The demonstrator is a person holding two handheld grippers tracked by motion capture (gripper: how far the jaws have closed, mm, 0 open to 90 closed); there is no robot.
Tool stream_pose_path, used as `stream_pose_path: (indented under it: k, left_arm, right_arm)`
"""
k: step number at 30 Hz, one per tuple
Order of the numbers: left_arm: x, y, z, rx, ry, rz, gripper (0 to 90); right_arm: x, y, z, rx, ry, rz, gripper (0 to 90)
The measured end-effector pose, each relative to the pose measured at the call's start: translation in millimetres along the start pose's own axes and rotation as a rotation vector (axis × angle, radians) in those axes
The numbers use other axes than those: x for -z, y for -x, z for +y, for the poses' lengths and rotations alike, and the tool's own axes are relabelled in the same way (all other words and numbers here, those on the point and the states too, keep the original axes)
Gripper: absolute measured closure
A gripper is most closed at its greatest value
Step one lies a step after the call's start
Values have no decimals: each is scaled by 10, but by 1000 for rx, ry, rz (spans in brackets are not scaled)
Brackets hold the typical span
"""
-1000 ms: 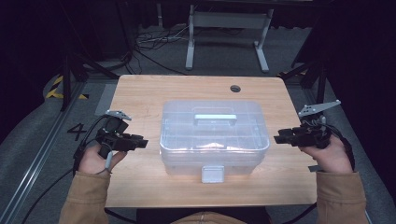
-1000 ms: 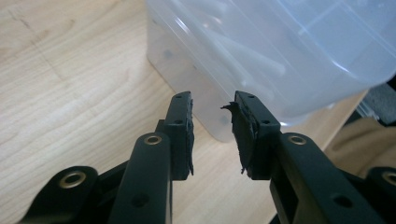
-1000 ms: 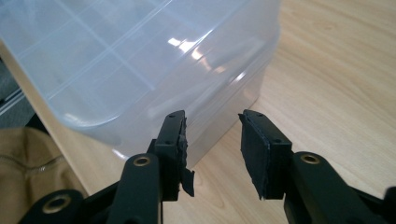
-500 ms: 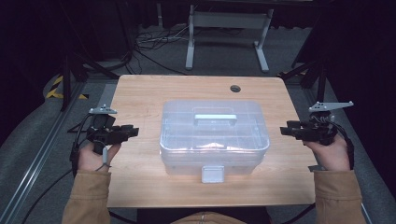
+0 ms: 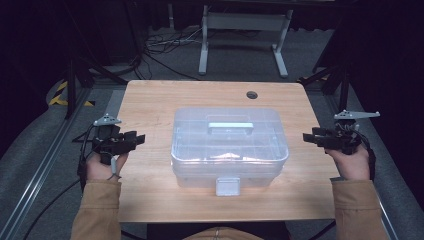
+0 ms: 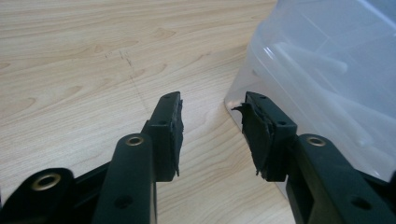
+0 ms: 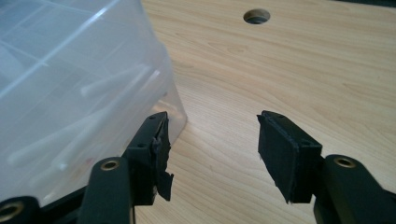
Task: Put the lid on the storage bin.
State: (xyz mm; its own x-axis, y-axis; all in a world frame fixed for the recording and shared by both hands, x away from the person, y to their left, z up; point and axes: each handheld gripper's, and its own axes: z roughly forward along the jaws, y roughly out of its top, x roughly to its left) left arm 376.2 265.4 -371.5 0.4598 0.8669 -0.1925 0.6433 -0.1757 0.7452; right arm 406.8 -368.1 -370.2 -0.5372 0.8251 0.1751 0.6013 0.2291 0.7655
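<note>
A clear plastic storage box point(image 5: 230, 147) with a handle in its lid and a white front latch point(image 5: 227, 186) stands in the middle of the wooden table point(image 5: 150, 100). My left gripper point(image 5: 139, 138) hovers off the box's left side, jaws open and empty; they have just been opening. In the left gripper view the box wall point(image 6: 327, 79) rises at the right, beside the gripper point(image 6: 212, 126). My right gripper point(image 5: 306, 138) hangs by the box's right side, open and empty, its jaws also just opening. In the right gripper view the box point(image 7: 79, 88) fills the left, near the gripper point(image 7: 212, 140).
A round cable hole point(image 5: 251, 94) sits near the table's far right edge, also seen as the hole point(image 7: 256, 16) in the right gripper view. Pale long items lie inside the box. A metal stand point(image 5: 245, 30) and cables lie on the floor behind.
Both hands have drawn outward, away from the box's sides, and sunk a little. Both pairs of jaws stand wider apart than before.
</note>
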Motion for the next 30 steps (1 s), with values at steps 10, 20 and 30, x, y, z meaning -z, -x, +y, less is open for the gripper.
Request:
stream_pose_path:
  k: [10,20,30]
  left_arm:
    - [-160,-99,-113,-18,11,5,556]
    - [-327,-180,-228,-25,-1,9,537]
    - [-509,-162,-307,-76,-32,29,488]
  right_arm:
    - [-163,139,-130,23,32,-26,361]
    - [-384,287,-300,31,33,-38,231]
    - [-555,349,-418,38,23,-64,196]
